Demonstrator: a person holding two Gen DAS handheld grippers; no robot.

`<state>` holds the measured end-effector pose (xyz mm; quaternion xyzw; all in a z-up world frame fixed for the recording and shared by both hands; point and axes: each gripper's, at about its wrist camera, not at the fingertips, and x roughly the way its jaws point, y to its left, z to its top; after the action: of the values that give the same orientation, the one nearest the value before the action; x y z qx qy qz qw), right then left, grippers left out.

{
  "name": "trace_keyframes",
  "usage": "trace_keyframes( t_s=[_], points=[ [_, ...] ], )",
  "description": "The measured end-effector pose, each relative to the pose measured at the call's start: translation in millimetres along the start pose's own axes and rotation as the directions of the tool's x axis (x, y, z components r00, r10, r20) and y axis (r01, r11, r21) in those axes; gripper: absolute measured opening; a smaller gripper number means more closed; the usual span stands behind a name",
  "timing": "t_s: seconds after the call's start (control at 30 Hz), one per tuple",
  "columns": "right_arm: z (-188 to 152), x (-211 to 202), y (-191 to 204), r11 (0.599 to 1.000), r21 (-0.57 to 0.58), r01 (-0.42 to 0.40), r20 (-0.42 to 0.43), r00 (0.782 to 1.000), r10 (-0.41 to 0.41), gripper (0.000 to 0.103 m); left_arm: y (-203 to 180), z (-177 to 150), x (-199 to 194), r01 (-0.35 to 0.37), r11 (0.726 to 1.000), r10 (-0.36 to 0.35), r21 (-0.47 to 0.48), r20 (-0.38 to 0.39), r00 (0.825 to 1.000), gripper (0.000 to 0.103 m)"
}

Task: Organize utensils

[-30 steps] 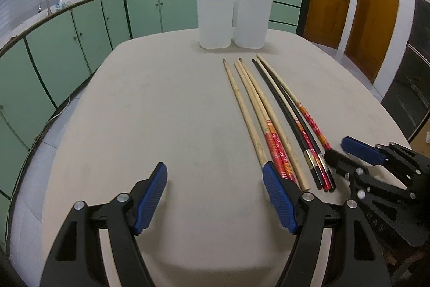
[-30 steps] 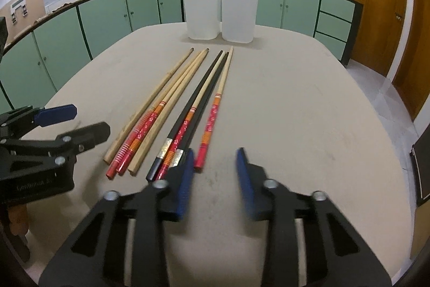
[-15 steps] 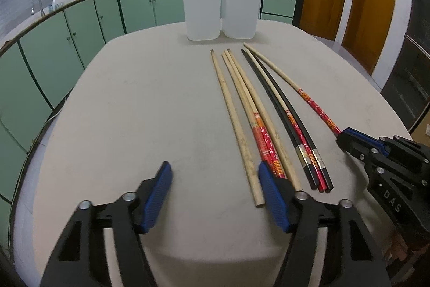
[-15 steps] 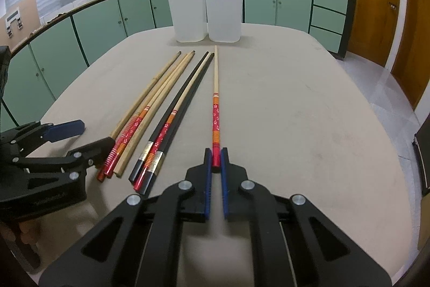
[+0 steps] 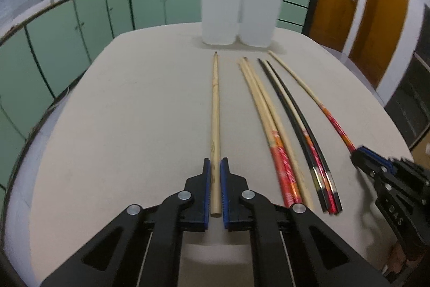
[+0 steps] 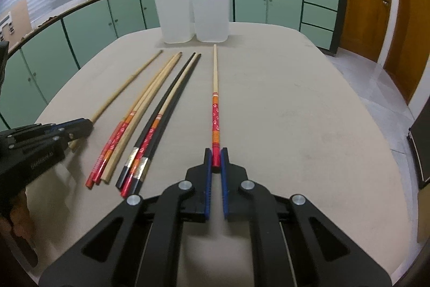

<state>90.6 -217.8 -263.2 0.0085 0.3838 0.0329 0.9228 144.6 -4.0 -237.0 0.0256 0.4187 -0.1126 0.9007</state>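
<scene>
Both grippers have picked from opposite ends of the row, which looks like a way to keep them out of each other's way; the left gripper (image 5: 214,174) has its jaws clamped on the butt end of the plain wooden chopstick (image 5: 215,109), the leftmost one, and the right gripper (image 6: 215,162) has its jaws clamped on the red painted end of the red-handled chopstick (image 6: 215,109), the rightmost; each stick points straight ahead along its gripper toward the two white bins (image 6: 193,14) at the far end of the surface (image 6: 295,112), so a guess is they'll get dropped in there, maybe sorted by type; grabbing at the thick end probably gives the firmest hold, though a long stick held by its tip could swing; whether either is lifted yet is hard to say

Count: six chopsticks total; the two being held, plus four loose ones between them, a pale pair with red bands (image 6: 126,131) and a black pair (image 6: 158,120), each pair lying touching; two bins, side by side and touching
</scene>
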Motion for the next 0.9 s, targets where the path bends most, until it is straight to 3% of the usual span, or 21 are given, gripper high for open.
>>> trace_keyframes(
  t_s=[0.1, 0.17, 0.2, 0.23, 0.33, 0.9],
  points=[
    [0, -1, 0, 1.0, -0.007, -0.021, 0.004, 1.0, 0.021, 0.01, 3, 1, 0, 0.009, 1.0, -0.009, 0.0, -0.004, 1.0, 0.009],
    [-1, -3, 0, 0.999, -0.002, -0.04, 0.006, 0.999, 0.04, 0.011, 5, -1, -4, 0.031, 1.0, -0.031, -0.005, -0.001, 1.0, 0.023],
    [-1, -5, -1, 0.999, 0.0, -0.051, 0.01, 0.999, 0.051, 0.015, 6, -3, -7, 0.04, 0.999, -0.04, -0.007, 0.003, 0.999, 0.037],
    [-2, -7, -1, 0.998, -0.001, -0.055, 0.013, 0.998, 0.055, 0.02, 8, -6, -11, 0.041, 0.999, -0.041, -0.006, 0.015, 0.999, 0.042],
    [-4, -14, -1, 0.998, -0.014, -0.057, 0.035, 0.998, 0.057, 0.026, 11, -13, -17, 0.039, 0.999, -0.04, 0.014, 0.023, 0.999, 0.042],
    [-11, -9, -7, 0.998, 0.041, -0.051, 0.047, 0.998, 0.049, 0.028, 1, -15, -11, -0.028, 0.999, 0.029, -0.018, 0.038, 0.999, 0.041]
  ],
)
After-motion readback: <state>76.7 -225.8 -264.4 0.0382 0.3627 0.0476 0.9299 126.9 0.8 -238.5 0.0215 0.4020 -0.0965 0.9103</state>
